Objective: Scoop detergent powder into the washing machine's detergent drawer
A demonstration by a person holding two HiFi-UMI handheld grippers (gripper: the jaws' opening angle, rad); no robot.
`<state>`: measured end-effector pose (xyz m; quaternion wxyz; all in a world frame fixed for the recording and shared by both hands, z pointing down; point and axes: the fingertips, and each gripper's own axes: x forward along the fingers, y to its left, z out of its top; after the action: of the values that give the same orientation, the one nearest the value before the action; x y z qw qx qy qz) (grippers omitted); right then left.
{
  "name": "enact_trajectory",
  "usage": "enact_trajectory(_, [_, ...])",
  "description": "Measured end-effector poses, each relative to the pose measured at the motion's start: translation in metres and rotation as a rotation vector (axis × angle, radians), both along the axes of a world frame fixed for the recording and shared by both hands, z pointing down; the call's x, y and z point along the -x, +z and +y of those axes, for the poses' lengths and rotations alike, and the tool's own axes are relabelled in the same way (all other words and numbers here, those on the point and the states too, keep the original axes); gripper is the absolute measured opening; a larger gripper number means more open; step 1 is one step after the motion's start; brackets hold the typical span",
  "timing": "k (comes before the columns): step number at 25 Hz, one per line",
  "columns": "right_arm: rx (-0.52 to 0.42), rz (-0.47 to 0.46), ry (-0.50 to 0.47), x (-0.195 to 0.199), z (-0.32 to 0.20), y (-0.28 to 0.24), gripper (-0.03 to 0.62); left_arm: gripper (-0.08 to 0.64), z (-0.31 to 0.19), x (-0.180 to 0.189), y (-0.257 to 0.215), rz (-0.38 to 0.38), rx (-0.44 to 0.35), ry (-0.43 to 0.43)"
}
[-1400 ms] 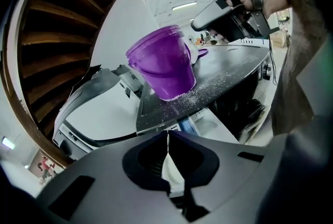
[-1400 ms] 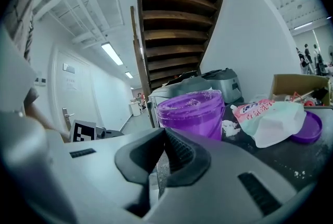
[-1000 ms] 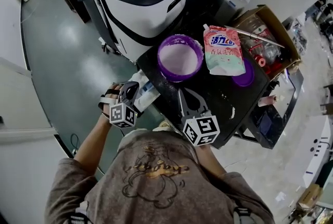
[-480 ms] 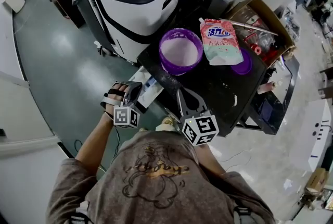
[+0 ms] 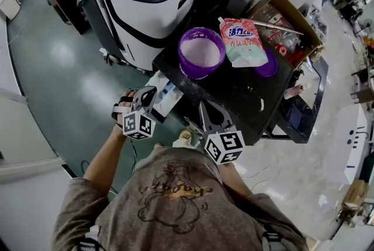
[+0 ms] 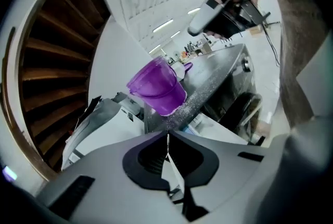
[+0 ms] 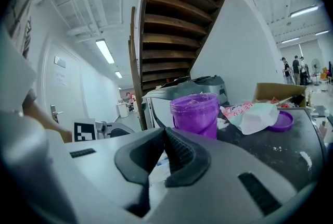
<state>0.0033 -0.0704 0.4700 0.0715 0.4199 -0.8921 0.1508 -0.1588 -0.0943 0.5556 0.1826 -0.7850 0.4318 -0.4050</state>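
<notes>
The washing machine [image 5: 146, 4] stood at the far side, its white front facing the black tabletop [image 5: 234, 92], with an open cardboard box [image 5: 266, 7] at the tabletop's far right corner. The purple tub [image 5: 182, 56] stood upright at the far left of the tabletop, just beside the machine, mouth up and filled with white powder [image 5: 201, 54]. A detergent pouch [image 5: 241, 41] lay flat to its right, partly over a purple lid [image 5: 269, 67]. The tub lay ahead of both grippers. The right gripper [image 5: 204, 105] looked the nearer, over the tabletop's near edge and aimed almost straight at the tub. The left gripper [image 5: 146, 95] hung off the left edge, lower, next to a white-and-blue thing [image 5: 166, 97] that might be the drawer — I cannot tell. Both pairs of jaws were pressed together with nothing between them, as the left gripper view [image 6: 167, 137] and the right gripper view [image 7: 165, 134] each showed. No scoop could be made out, so scooping did not seem under way. Only the head view looked into the tub. The right gripper view gave its side wall and crusted rim, and the left gripper view alone — from below — showed powder grains scattered along the tabletop's edge.
</notes>
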Motion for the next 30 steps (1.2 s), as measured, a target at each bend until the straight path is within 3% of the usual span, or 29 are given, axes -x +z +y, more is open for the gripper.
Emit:
enact_trajectory(6, [0.001, 0.001, 0.009, 0.001, 0.011, 0.003, 0.003, 0.023, -0.001, 0.016, -0.015, 0.404, 0.106, -0.189])
enact_trajectory(10, [-0.01, 0.001, 0.022, 0.001, 0.016, 0.003, 0.003, 0.023, 0.002, 0.022, -0.029, 0.69, 0.16, -0.272])
enact_trajectory(13, [-0.019, -0.003, 0.033, -0.001, 0.019, 0.0, 0.003, 0.023, 0.01, 0.023, -0.041, 0.827, 0.179, -0.315])
enact_trajectory(20, [-0.024, -0.002, 0.056, -0.01, 0.023, -0.001, 0.003, 0.023, 0.027, 0.025, -0.073, 1.019, 0.146, -0.337])
enact_trajectory(30, [-0.039, -0.003, 0.115, -0.035, 0.013, -0.008, 0.003, 0.023, 0.042, 0.021, -0.126, 1.12, 0.049, -0.305])
